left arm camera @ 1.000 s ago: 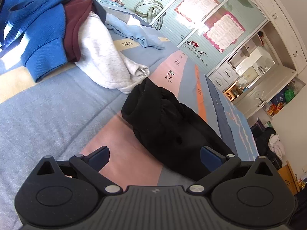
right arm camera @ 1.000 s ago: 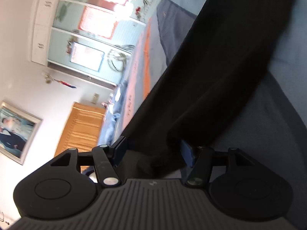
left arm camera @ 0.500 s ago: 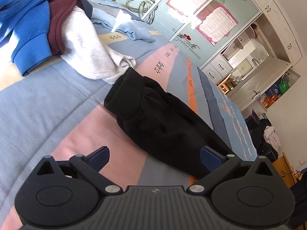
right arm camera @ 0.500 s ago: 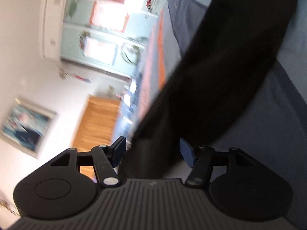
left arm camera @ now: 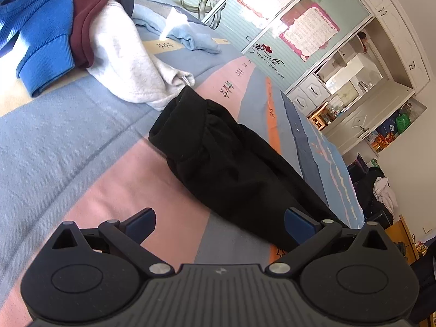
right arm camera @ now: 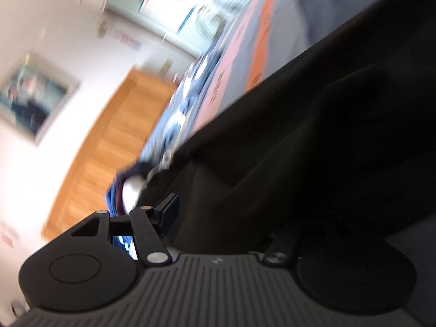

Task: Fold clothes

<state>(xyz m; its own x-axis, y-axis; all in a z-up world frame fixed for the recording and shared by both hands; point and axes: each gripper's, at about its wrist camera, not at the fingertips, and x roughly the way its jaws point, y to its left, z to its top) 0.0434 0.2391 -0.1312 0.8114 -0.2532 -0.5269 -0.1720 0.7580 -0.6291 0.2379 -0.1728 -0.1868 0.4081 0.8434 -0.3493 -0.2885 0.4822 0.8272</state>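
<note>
Black garment bunched lengthwise on the bed

The black garment (left arm camera: 234, 163) lies on the striped bed (left arm camera: 68, 136), soft and limp; its cuffed end looks best to grip. The left claw (left arm camera: 219, 223) hovers spread and empty beside it. The right claw (right arm camera: 231, 218) has black cloth between its fingers, grip unclear. A pile of clothes (left arm camera: 81, 32) crowds just beyond the garment.

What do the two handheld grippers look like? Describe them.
Both look alike: a matte black body with a ribbed centre panel, a round disc at each side and silver pivot pins on black linkage arms. The left gripper has dark blue finger pads. The right gripper shows one dark pad. No cables or sleeves show.
</note>
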